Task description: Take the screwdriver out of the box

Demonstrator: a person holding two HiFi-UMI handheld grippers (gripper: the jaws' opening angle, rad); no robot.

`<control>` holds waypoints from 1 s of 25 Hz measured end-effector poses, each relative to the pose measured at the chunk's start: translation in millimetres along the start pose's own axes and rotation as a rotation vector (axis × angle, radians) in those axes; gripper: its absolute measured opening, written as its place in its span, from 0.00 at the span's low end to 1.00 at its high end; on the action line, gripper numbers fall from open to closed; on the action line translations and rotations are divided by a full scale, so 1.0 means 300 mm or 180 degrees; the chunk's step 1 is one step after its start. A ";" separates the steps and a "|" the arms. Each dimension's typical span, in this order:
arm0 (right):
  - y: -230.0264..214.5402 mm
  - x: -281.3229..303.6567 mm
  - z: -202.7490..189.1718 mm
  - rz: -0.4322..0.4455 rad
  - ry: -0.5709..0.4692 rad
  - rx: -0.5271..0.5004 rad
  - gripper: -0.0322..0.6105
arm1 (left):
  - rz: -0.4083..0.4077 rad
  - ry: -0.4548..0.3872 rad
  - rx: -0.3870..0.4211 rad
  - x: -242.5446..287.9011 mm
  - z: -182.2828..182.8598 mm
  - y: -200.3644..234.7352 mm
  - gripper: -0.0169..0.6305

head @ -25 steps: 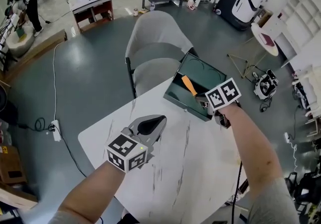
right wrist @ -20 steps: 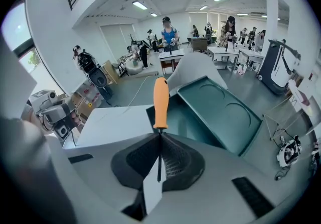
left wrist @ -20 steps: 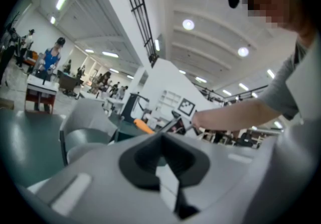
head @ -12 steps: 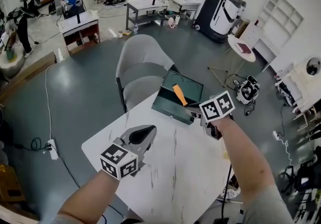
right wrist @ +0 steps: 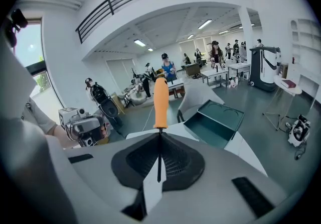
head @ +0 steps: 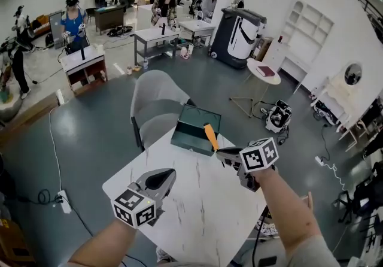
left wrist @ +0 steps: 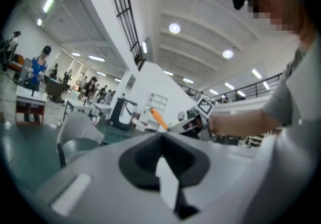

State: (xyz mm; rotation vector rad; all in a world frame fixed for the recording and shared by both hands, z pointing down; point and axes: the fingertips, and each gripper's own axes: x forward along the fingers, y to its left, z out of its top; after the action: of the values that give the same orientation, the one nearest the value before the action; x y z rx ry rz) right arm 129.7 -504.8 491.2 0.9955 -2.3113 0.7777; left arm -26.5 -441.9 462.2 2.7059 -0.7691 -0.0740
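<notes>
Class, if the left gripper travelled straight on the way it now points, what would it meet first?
Probably the orange screwdriver held in the right gripper; nothing nearer shows in that line, though depth is unclear.

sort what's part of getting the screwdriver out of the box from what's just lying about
Part of the job: screwdriver, shaft clamped in the right gripper; open green box; white table.

Just lying about: left gripper, shut and empty; grey chair; round side table; bag on the floor.
</notes>
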 end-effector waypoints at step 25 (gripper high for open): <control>0.271 -0.920 -0.480 0.0473 -0.0952 -0.0136 0.08 | 0.0365 -0.0312 0.0096 -0.164 -0.053 -0.948 0.02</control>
State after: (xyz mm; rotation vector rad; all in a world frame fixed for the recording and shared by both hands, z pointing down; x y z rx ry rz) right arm 266.2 -230.2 393.7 0.9860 -2.6716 0.6706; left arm 76.8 -183.6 383.4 2.6969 -0.9598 -0.1706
